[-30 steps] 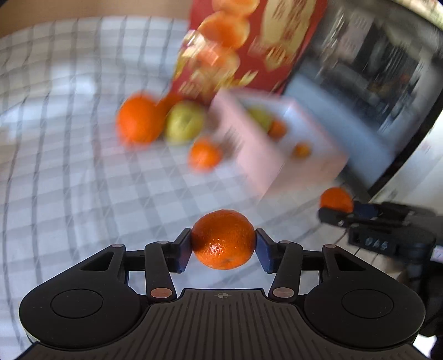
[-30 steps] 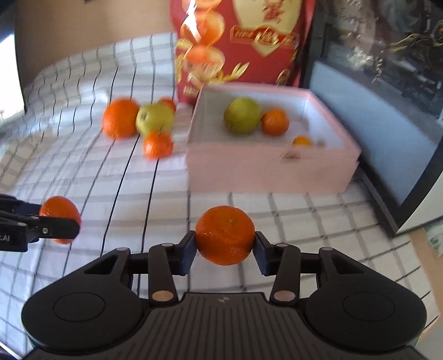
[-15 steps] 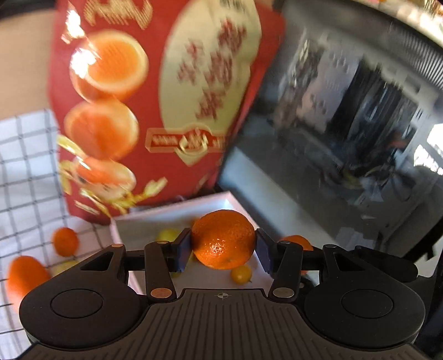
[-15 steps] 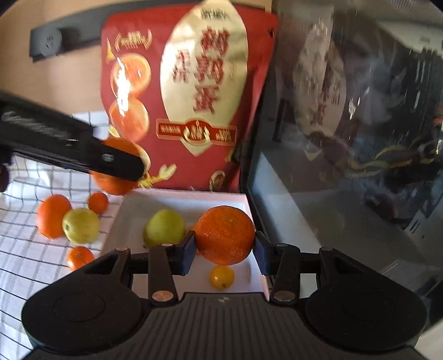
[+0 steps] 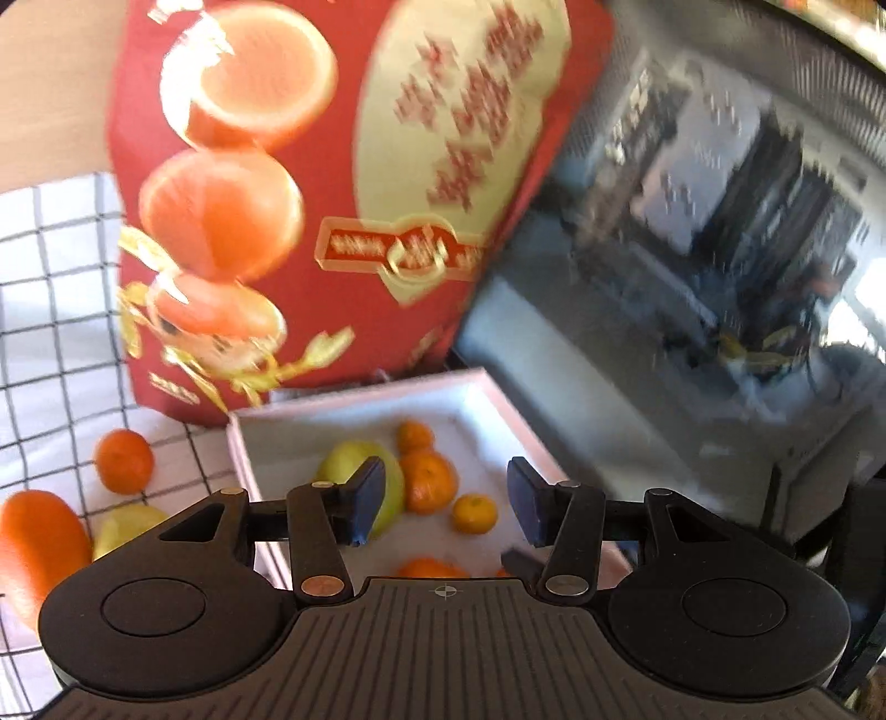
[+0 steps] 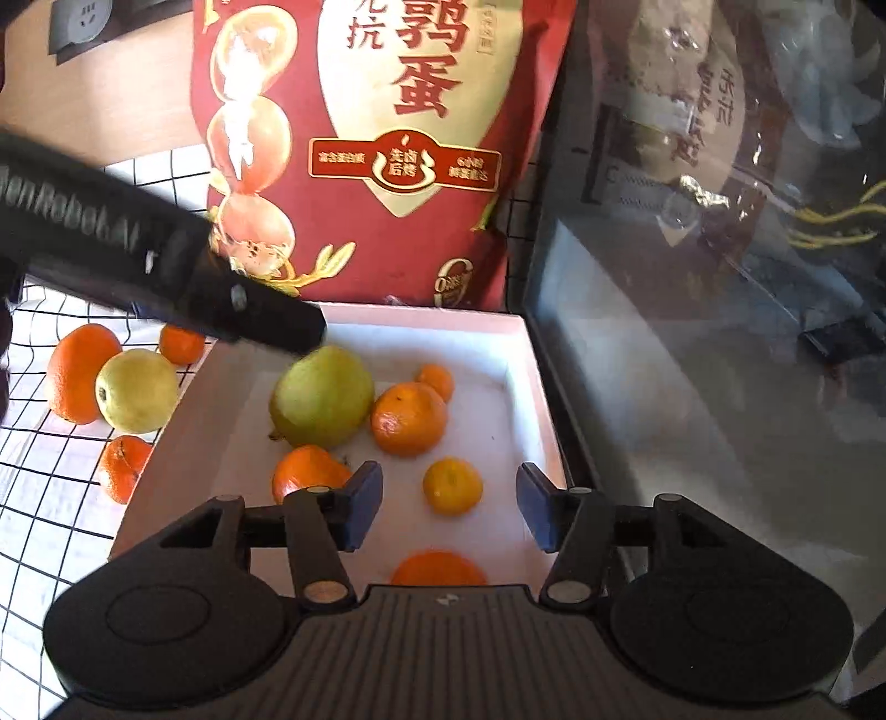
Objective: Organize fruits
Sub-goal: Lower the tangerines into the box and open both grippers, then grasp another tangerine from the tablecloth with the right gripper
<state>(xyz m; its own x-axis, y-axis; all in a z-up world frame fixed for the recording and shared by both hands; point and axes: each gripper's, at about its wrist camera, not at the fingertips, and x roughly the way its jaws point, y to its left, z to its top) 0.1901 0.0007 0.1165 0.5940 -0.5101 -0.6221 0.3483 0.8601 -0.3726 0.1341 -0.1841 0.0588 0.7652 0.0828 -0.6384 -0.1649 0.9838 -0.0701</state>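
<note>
Left gripper (image 5: 446,501), lower centre: jaws parted, nothing grasped. Right gripper (image 6: 448,507), lower centre: jaws opening, empty, over pink box (image 6: 520,354).

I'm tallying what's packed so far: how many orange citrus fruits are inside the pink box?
5. Small one at the back, larger one beside the green pear, yellowish one mid-box, one behind the right gripper's left finger, one at the near edge. Grippers may hide more.

Home tabletop: checked tablecloth (image 6: 44,498), red snack bag (image 6: 376,149), wall socket (image 6: 77,25).

red bag (image 6: 354,155) reads "鹅蛋"; black arm (image 6: 99,227) reads "robot ai".
</note>
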